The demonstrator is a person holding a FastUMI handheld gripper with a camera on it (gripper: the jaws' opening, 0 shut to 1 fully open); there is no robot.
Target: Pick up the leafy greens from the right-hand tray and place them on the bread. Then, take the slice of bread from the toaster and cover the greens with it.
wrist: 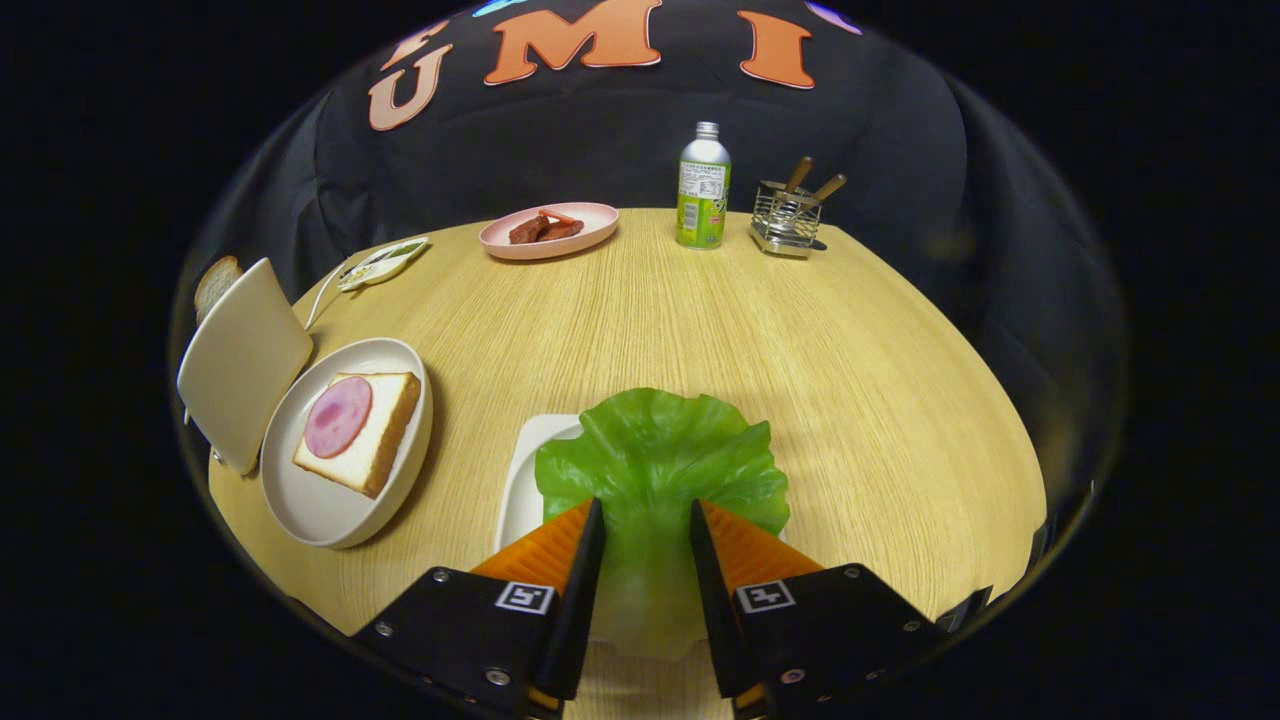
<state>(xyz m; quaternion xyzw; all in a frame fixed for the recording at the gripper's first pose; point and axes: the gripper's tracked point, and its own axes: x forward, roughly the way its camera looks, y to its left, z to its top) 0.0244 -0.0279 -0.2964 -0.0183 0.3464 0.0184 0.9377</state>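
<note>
Pale wood table [680, 330]; leafy greens [655, 455] lie on the white tray [525, 480], right of the plate holding ham-topped bread [375, 445]. Gripper [647, 525] fingers straddle the pale stem, seemingly pinching it. Leaf looks light, floppy, slick; the thicker stem seems the best hold.

A staged kitchen booth: wooden table [700, 330], toaster [243, 362], plated bread [358, 432] (ham-topped), black cloth wall [620, 130].

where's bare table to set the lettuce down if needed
The widest bare patch is mid-table, between the green lettuce leaf the fingers straddle and the pink plate of sausages. The wood right of the leaf is bare too. The toaster and white plate with ham-topped bread side is crowded.
</note>
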